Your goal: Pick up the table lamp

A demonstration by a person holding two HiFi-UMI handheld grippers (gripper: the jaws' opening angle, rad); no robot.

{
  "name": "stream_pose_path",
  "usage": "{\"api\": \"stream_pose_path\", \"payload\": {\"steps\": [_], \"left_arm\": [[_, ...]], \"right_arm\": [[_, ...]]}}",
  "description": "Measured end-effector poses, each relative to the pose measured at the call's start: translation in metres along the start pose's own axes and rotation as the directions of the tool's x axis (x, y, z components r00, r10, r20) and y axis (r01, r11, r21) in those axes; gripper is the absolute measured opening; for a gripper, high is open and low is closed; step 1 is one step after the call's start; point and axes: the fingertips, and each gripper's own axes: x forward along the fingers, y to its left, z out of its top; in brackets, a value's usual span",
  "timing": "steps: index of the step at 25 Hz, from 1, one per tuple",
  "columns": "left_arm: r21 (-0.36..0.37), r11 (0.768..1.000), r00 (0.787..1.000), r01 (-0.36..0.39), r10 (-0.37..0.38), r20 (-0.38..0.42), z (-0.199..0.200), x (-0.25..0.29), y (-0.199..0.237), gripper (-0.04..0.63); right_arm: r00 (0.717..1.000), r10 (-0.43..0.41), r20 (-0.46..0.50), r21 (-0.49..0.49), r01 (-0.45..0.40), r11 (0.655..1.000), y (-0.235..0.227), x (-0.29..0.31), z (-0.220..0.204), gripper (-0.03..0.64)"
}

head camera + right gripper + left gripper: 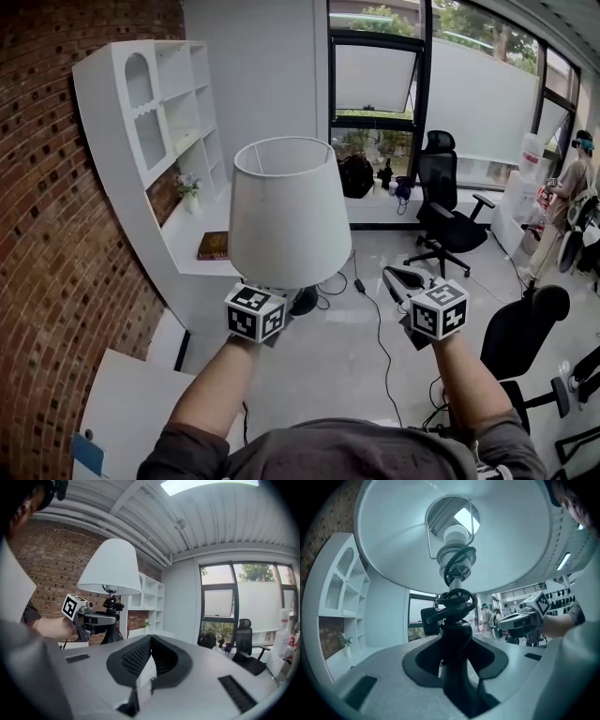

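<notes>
The table lamp has a white cone shade (286, 211), a black stem (454, 639) and a black round base (303, 300). A black cord (457, 603) is coiled round the stem under the bulb socket. My left gripper (454, 637) is shut on the stem and holds the lamp upright in the air; in the head view only its marker cube (255, 312) shows below the shade. The right gripper (392, 277) hangs to the right of the lamp, apart from it, its jaws meeting at the tips with nothing between them (149, 641).
A white shelf unit (159, 122) stands against the brick wall (47, 244), with a book (213, 246) on its ledge. Black office chairs (445, 216) (525, 328) and a floor cable (377, 328) lie ahead. A person (570, 202) stands far right. A white table (131, 394) sits at lower left.
</notes>
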Motion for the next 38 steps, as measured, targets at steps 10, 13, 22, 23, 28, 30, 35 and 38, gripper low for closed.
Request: {"api": "stream_pose_path", "payload": {"steps": [10,13,22,23,28,30,35,38], "left_arm": [[0.021,1.0,1.0,0.023,-0.023,-0.002,0.016,0.008,-0.006,0.14],[0.026,0.999,1.0,0.018,-0.018,-0.001,0.021,0.007,-0.003,0.14],[0.019,1.0,1.0,0.005,-0.005,0.006,0.028,0.002,0.009,0.14],[0.019,1.0,1.0,0.004,-0.004,0.006,0.028,0.001,0.009,0.14],[0.017,1.0,1.0,0.001,-0.002,0.011,0.031,0.0,0.009,0.14],[0.016,1.0,1.0,0.001,-0.002,0.012,0.032,-0.001,0.012,0.14],[0.017,1.0,1.0,0.002,-0.002,0.014,0.032,0.0,0.016,0.14],[0.019,1.0,1.0,0.003,-0.003,0.012,0.031,0.001,0.015,0.14]], "right_arm": [[1.0,-0.023,0.012,0.01,0.023,1.0,-0.014,0.003,0.009,-0.006],[1.0,-0.023,0.015,0.016,0.023,1.0,-0.016,0.006,0.013,-0.006],[1.0,-0.017,0.016,0.009,0.017,1.0,-0.015,0.016,0.021,-0.008],[1.0,-0.016,0.017,0.008,0.016,1.0,-0.015,0.016,0.022,-0.008],[1.0,-0.011,0.018,0.014,0.011,1.0,-0.015,0.017,0.022,-0.008],[1.0,-0.01,0.015,0.018,0.009,1.0,-0.014,0.02,0.023,-0.008],[1.0,-0.011,0.013,0.015,0.01,1.0,-0.014,0.027,0.024,-0.008],[1.0,-0.011,0.016,0.018,0.011,1.0,-0.016,0.026,0.024,-0.008]]}}
